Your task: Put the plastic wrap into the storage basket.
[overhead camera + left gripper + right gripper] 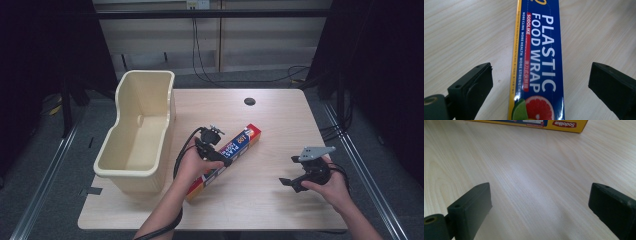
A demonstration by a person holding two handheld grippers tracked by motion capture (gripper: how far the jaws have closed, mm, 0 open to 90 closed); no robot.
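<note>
The left gripper (541, 82) hangs wide open astride the wrap box (537, 57), pads clear, while the right gripper (540, 205) gapes over bare table (529, 177).

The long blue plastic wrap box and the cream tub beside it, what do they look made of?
The long blue plastic wrap box looks like glossy printed cardboard: sharp folded edges, and light glints off its print. The cream tub is probably moulded plastic: smooth, one even colour, with rounded corners and a rolled rim.

Blue-and-yellow plastic wrap box (537, 60), cream bin (137, 135), pale wood table (280, 115).
</note>
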